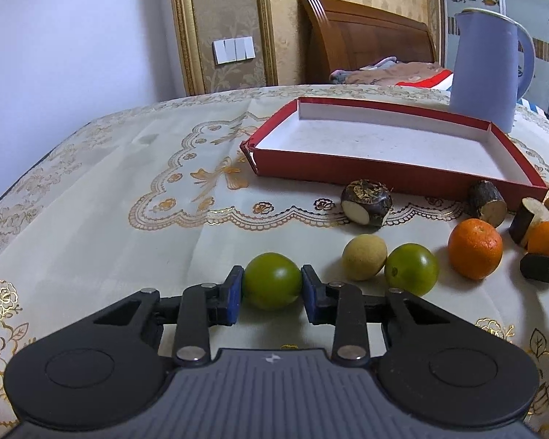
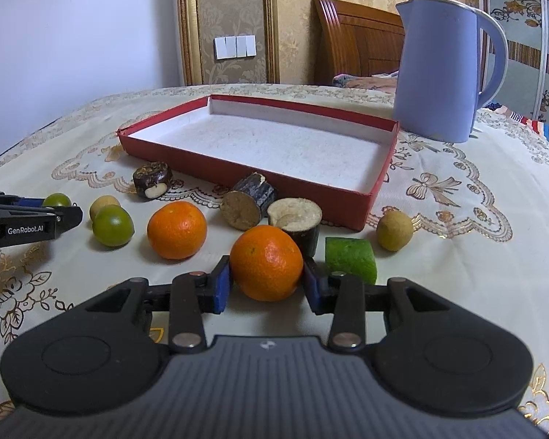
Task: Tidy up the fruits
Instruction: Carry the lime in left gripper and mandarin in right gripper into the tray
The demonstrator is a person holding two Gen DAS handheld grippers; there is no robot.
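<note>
Both grasps were made: the left gripper point(image 1: 272, 281) clamped a green lime point(image 1: 272, 280), the right gripper point(image 2: 266, 272) a tangerine point(image 2: 266, 262). Next, presumably, a lift into the empty red tray point(image 2: 238, 173).

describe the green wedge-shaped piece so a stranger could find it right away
Start at the red tray; in front of its near right corner lies the green wedge, right of the orange between the right gripper's fingers. It alone has flat cut faces; the other green fruits are round.
</note>
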